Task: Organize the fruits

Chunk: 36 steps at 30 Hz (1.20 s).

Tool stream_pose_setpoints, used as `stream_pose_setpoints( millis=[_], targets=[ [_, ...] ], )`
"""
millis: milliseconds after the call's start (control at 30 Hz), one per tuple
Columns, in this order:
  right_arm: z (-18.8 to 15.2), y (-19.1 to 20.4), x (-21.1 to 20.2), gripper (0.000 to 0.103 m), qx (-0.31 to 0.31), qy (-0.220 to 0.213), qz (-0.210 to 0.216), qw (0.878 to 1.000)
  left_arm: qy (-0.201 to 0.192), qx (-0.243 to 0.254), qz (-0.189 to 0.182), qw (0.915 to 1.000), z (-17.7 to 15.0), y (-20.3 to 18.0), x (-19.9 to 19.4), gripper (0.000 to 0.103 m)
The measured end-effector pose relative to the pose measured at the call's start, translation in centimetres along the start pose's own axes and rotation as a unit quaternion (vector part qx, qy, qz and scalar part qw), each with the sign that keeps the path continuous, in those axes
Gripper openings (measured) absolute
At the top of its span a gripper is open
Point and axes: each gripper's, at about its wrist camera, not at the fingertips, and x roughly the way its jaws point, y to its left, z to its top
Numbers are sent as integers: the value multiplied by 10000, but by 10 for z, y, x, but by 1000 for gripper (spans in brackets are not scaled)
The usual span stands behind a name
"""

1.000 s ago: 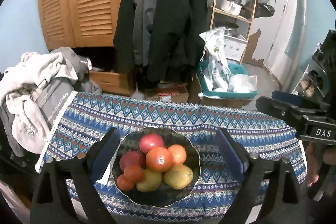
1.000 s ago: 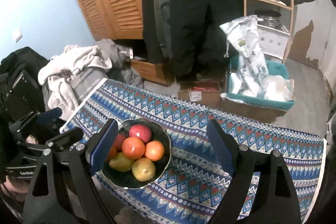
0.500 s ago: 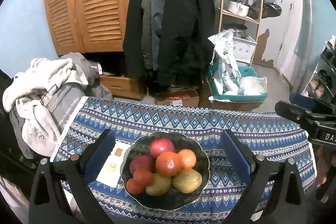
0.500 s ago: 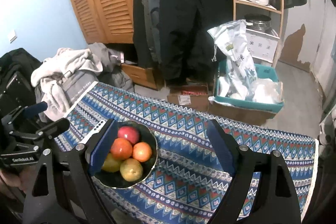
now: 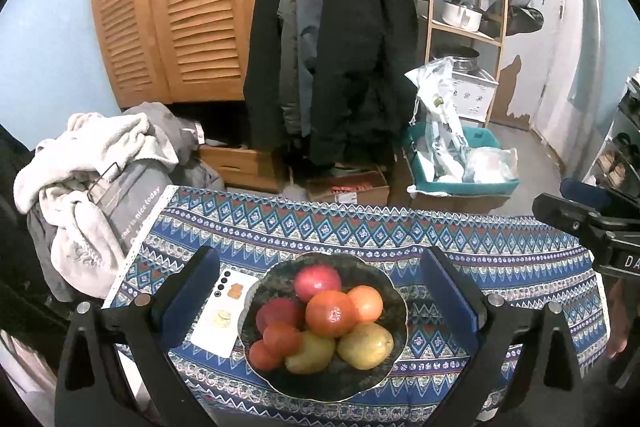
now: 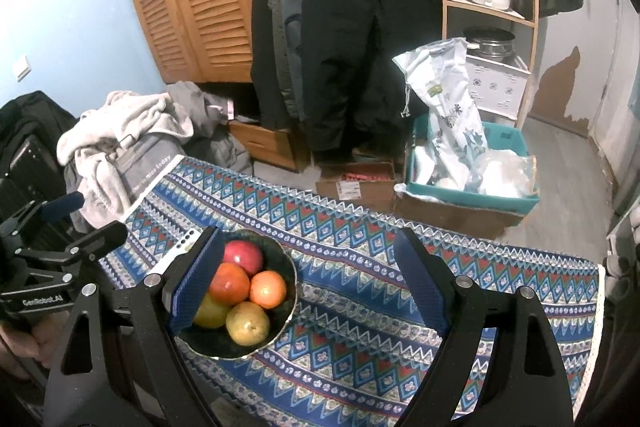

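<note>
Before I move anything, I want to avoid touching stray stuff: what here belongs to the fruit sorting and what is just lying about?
For the job:
- dark bowl
- fruit piled in it
- left tongs, open
- right tongs, open

Lying about:
- white phone beside the bowl
- patterned tablecloth
- pile of clothes
- teal bin

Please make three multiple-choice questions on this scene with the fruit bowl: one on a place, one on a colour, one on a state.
1. Where does the phone lie?
A. inside the bowl
B. on the cloth, at the bowl's left in the left wrist view
C. on the floor

2. What colour is the topmost fruit of the pile?
A. orange
B. green
C. purple

3. How is the left gripper?
A. shut on a pear
B. shut, with nothing in it
C. open, holding nothing

Answers: 1 B, it rests flat beside the bowl. 2 A, an orange sits on top. 3 C, both fingers stand wide of the bowl.
</note>
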Motion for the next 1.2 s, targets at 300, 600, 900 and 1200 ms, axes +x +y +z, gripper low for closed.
stream_pose_setpoints(
  millis=[300,600,900,1200],
  targets=[
    [1,-1,-1,85,4,-6,-43,10000,6,-36,20,10000,0,0,-2,101],
    [0,-1,0,85,-22,22,-51,10000,24,-28,-1,10000,-1,-1,-2,101],
    [1,-3,0,85,6,-2,-68,10000,40,-17,-5,10000,-1,-3,-1,101],
    [1,-3,-1,85,7,4,-67,10000,55,16,-6,10000,-2,-5,-2,101]
  ],
)
